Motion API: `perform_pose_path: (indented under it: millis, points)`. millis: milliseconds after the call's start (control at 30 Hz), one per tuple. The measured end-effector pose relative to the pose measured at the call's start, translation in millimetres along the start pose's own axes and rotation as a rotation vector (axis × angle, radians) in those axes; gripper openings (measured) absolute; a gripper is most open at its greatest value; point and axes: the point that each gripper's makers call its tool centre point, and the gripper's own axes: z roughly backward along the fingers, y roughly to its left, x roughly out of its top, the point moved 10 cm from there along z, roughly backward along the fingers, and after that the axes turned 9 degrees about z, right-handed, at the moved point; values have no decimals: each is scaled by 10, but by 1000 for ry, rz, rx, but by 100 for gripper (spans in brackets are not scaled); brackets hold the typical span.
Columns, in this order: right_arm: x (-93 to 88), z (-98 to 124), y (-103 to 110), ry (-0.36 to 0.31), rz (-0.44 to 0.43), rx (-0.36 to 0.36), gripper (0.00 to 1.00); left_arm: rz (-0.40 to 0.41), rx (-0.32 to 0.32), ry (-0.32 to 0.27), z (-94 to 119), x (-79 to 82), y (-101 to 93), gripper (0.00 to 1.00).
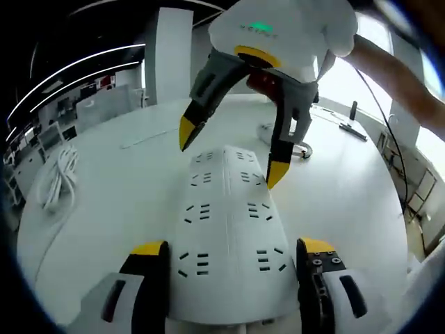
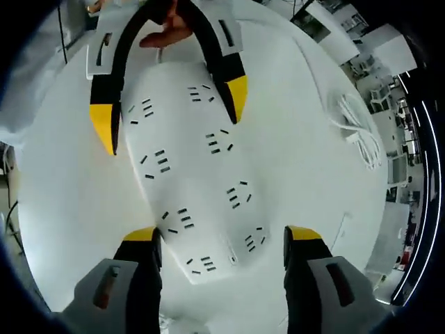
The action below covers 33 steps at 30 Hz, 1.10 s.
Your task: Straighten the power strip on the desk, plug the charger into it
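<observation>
A wide white power strip (image 1: 229, 229) with two rows of sockets lies flat on the white desk (image 1: 125, 209). My left gripper (image 1: 233, 247) is open, its yellow-tipped jaws straddling the strip's near end close against both sides. My right gripper (image 1: 231, 153) comes in from the top of the left gripper view, open over the strip's far end. In the right gripper view the strip (image 2: 195, 181) runs between my right gripper (image 2: 222, 234) at the bottom and the left gripper (image 2: 170, 110) at the top. A coiled white charger cable (image 2: 361, 132) lies on the desk away from the strip.
The white cable coil (image 1: 59, 177) sits toward the desk's left edge. A round white object (image 1: 300, 147) and a dark object (image 1: 351, 129) lie beyond the strip. A person's arm (image 1: 396, 76) reaches in at upper right. A hand (image 2: 167, 31) holds the left gripper.
</observation>
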Motion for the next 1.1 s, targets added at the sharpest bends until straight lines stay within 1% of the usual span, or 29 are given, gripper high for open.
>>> perform_pose_path:
  millis: [100, 233, 333, 400, 433, 500, 867, 1000, 1100]
  points:
    - [7, -30, -22, 12, 17, 31, 71, -1, -1, 0, -5, 2, 2, 76]
    - [13, -42, -37, 20, 37, 50, 72, -1, 0, 0, -12, 5, 3, 76]
    - [17, -66, -51, 8, 56, 91, 70, -1, 1, 0, -19, 8, 3, 76]
    - [30, -88, -52, -6, 89, 139, 67, -1, 1, 1, -21, 9, 2, 76]
    - [30, -97, -55, -8, 88, 156, 65, -1, 1, 1, -22, 9, 2, 76]
    - [27, -112, -71, -8, 84, 173, 65, -1, 1, 1, -23, 10, 1, 76]
    - [55, -143, -92, 13, 89, 209, 66, -6, 4, 12, -29, 22, -5, 76]
    - [67, -142, -73, 30, 58, 208, 67, -6, 5, 13, -29, 23, -3, 76]
    - [82, -132, -42, 28, 57, 209, 67, -6, 6, 14, -29, 26, 0, 76]
